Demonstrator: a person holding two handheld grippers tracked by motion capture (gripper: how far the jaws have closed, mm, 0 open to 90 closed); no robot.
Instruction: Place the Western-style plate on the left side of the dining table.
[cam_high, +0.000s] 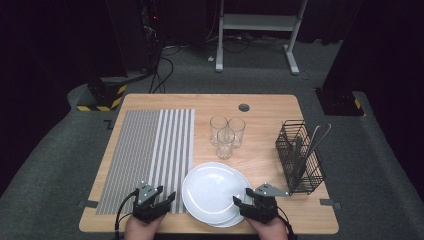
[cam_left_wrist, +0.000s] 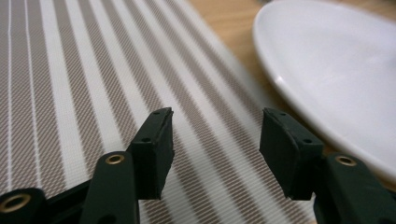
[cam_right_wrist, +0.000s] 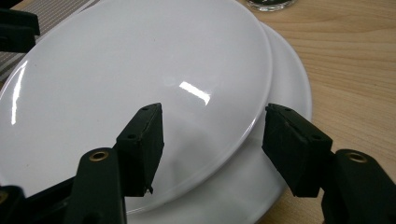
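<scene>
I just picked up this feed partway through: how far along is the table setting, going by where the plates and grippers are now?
Nothing looks laid out yet: the striped placemat is bare, and the two white plates sit stacked beside it. In hand: the right gripper hangs open over the top plate's rim, and the left gripper is open over the placemat. Left: the plates, three glasses and the cutlery in the wire caddy all seem unplaced.

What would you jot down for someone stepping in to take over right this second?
Left tool: open, holding nothing, over the striped placemat.
Right tool: open, holding nothing, at the right edge of the two stacked white plates.
The plates sit on the bare table, just right of the placemat. Three glasses and a cutlery basket stand behind.
Done: nothing set on the placemat yet.
Left: probably lay out a plate, glass and cutlery.
</scene>
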